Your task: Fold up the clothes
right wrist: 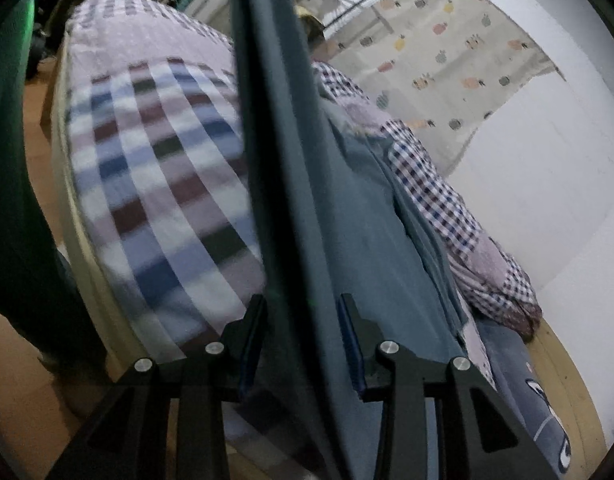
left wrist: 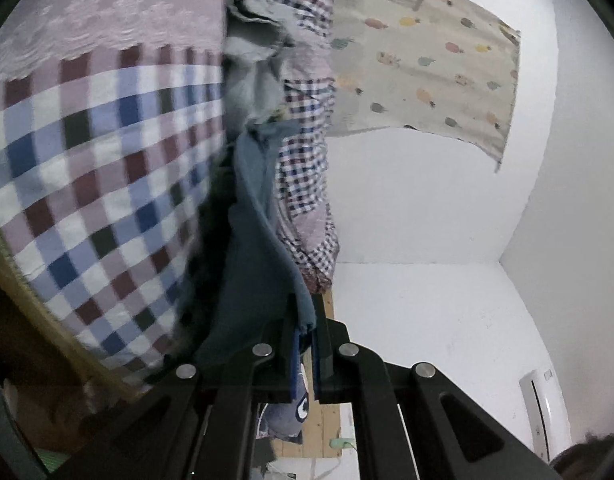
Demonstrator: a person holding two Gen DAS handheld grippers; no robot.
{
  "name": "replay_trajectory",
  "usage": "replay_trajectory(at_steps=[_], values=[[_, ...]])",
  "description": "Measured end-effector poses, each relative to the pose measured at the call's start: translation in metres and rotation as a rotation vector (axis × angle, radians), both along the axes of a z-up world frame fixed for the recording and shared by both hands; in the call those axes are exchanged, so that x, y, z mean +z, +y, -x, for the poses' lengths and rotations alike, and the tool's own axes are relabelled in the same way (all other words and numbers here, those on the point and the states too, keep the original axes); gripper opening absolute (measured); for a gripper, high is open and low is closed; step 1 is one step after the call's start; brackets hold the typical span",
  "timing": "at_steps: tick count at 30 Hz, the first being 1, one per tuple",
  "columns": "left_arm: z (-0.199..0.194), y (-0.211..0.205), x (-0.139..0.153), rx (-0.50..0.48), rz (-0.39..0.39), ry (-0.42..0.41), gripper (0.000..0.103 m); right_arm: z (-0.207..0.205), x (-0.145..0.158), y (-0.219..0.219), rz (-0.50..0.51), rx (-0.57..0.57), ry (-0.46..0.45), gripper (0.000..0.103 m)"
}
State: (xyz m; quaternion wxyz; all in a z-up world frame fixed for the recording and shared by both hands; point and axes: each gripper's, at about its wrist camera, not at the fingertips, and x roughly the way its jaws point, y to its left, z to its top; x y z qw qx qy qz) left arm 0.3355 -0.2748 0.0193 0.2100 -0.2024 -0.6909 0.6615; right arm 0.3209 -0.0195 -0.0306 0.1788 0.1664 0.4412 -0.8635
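Teal garment [left wrist: 263, 216] hangs raised over the bed, one edge pinched flat between the clenched jaws of the left gripper [left wrist: 303, 332], probably so the cloth falls straight for a fold. At the right gripper [right wrist: 303, 336] a taut teal sheet of that cloth runs between the two fingers, which stand apart (whether they actually bite it, I cannot tell). Beyond lies one bed under a large-check blanket [right wrist: 159, 168], with one small-check bundle [right wrist: 439, 192] along the wall side and one grey-blue printed cushion [right wrist: 535, 392] at its near end. Farthest off, one fruit-print curtain [left wrist: 427, 64] hangs on the white wall.
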Motion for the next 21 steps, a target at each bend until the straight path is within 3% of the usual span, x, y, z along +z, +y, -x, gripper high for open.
replay_trajectory(at_steps=[6,18,20,21], values=[[0.011,0.002,0.035,-0.029,0.063,0.052,0.003,0.015,-0.007,0.043,-0.04,-0.117,0.014,0.038],[0.015,-0.01,0.08,-0.034,0.194,0.109,0.003,0.041,-0.013,0.177,-0.172,-0.43,0.013,0.037],[0.016,-0.009,0.082,-0.036,0.21,0.108,0.003,0.04,-0.009,0.192,-0.186,-0.453,0.006,0.035],[0.017,-0.008,0.082,-0.037,0.219,0.106,0.003,0.038,-0.008,0.196,-0.189,-0.454,-0.001,0.028]])
